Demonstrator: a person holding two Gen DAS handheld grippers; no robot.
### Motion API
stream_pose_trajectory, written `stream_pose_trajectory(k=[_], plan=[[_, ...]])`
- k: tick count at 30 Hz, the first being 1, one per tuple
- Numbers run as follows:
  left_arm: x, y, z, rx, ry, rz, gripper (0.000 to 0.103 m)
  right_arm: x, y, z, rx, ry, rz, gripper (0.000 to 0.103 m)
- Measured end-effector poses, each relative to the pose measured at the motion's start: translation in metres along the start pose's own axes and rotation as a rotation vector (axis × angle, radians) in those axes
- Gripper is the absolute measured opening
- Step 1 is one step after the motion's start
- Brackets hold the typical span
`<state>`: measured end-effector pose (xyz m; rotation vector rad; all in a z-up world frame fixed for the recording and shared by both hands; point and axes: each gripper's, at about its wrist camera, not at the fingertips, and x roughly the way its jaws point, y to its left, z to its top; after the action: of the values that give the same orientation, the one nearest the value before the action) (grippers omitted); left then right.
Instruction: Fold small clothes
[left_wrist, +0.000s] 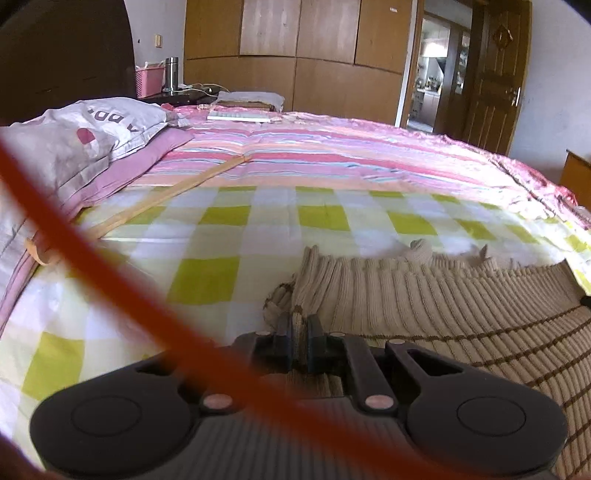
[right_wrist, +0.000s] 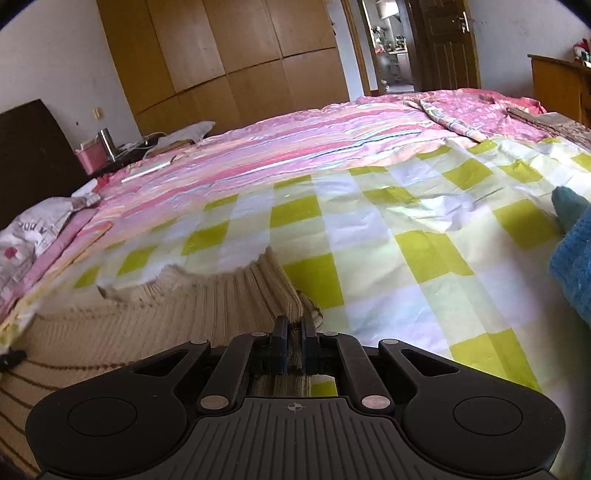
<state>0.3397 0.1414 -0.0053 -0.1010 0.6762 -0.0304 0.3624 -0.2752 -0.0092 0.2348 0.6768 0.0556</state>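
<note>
So the beige sweater was laid flat on the bed's checked sheet, long axis running left to right between the hands. The left hand-held gripper was clamped on its left corner, the right hand-held gripper clamped on its right corner, neither one nearer. The ribbed edge was stretched just beyond both. A fold away toward the far striped quilt seemed likely. A blue knit was left at the right, wardrobe behind.

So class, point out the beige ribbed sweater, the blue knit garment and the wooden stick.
beige ribbed sweater (left_wrist: 461, 306): left wrist view, ribbed body.
blue knit garment (right_wrist: 574, 258): right wrist view, visible edge.
wooden stick (left_wrist: 177, 192): left wrist view, mid-shaft.
</note>
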Motion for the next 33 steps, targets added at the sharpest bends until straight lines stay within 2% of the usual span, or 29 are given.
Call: stream_pose_trajectory(k=[4,12,17,21,25,28,30,33], plan=[[-0.003,0.002,0.004,-0.023,0.009,-0.003,0.019,0.001,0.009,0.002,-0.062,0.016,-0.009,0.013],[-0.033,0.004,0.003,-0.055,-0.013,-0.012,0.023,-0.033,0.022,0.002,-0.098,-0.04,0.022,0.014],[-0.065,0.005,-0.009,-0.076,-0.047,-0.015,0.023,-0.063,0.029,-0.007,-0.126,-0.085,0.045,0.014],[-0.086,-0.002,-0.029,-0.069,-0.027,-0.062,0.023,-0.07,0.031,-0.026,-0.155,-0.047,0.067,0.014],[-0.086,-0.012,-0.051,-0.008,0.017,-0.022,0.023,-0.059,0.025,-0.044,-0.142,0.031,0.04,0.014],[-0.081,-0.012,-0.063,-0.033,0.067,0.001,0.028,-0.057,0.024,-0.048,-0.138,0.03,0.019,0.014],[-0.084,-0.015,-0.066,-0.035,0.069,0.021,0.03,-0.058,0.028,-0.047,-0.159,0.032,-0.002,0.014],[-0.09,-0.016,-0.068,-0.049,0.07,0.023,0.03,-0.069,0.028,-0.042,-0.108,0.028,-0.018,0.014]])
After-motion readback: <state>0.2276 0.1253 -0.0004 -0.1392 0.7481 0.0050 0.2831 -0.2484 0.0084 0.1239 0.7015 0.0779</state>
